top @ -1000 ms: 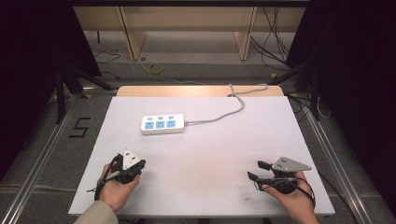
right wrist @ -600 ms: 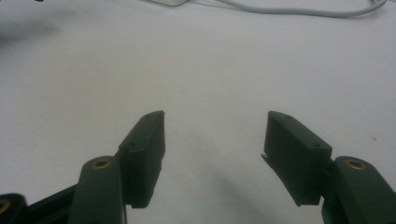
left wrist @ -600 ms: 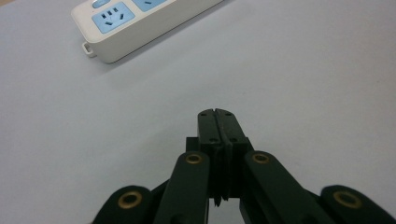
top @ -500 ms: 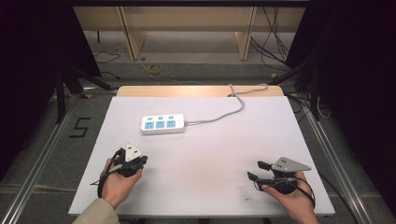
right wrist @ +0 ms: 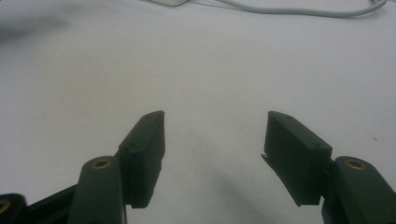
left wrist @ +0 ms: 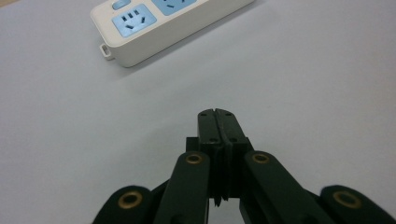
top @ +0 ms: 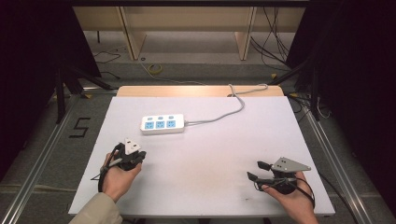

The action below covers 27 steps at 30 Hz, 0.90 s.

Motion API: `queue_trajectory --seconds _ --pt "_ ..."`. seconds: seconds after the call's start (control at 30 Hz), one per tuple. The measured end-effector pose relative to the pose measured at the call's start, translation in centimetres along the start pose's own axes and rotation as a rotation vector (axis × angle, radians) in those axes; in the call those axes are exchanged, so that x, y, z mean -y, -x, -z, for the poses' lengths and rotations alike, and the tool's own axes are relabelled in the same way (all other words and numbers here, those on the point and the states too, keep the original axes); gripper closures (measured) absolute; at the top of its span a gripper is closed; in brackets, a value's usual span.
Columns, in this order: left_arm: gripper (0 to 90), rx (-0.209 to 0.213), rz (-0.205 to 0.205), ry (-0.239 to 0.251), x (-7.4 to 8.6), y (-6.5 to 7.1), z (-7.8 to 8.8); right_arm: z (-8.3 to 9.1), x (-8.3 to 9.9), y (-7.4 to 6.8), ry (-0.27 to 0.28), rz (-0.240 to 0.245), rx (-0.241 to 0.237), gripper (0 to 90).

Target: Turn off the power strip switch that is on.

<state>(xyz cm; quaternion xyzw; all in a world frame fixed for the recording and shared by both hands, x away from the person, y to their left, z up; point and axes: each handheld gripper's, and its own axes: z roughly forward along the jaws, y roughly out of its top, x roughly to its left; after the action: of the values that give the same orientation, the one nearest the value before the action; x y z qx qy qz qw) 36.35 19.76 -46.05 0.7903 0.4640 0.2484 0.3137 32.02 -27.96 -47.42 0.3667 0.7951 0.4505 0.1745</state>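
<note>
A white power strip (top: 162, 124) with blue sockets lies flat on the white table top (top: 210, 154); its grey cable (top: 224, 114) runs back to the far edge. My left gripper (top: 127, 149), held in a hand at the front left, points toward the strip with a gap of bare table between them. Its own view has the jaws pressed together (left wrist: 218, 114) with nothing in them, and the strip's end (left wrist: 154, 23) lies ahead. My right gripper (top: 254, 170) rests at the front right, pointing left. It stands open (right wrist: 215, 126) over bare table.
A wooden strip (top: 201, 91) borders the table's far edge, with shelving and loose cables on the floor behind. Metal rails (top: 42, 154) run along both sides, and a "5" (top: 80, 127) is marked on the floor at the left.
The left hand has crept a little forward toward the power strip, jaws still together. The right hand has stayed where it was.
</note>
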Motion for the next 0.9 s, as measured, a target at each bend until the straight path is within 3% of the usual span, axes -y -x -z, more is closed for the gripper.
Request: queue_trajectory --seconds 0.9 --pt "89.7 -0.034 -0.004 -0.012 -1.4 -0.6 -1.0 0.0 0.0 -0.1 -0.005 0.0 0.0 39.3"
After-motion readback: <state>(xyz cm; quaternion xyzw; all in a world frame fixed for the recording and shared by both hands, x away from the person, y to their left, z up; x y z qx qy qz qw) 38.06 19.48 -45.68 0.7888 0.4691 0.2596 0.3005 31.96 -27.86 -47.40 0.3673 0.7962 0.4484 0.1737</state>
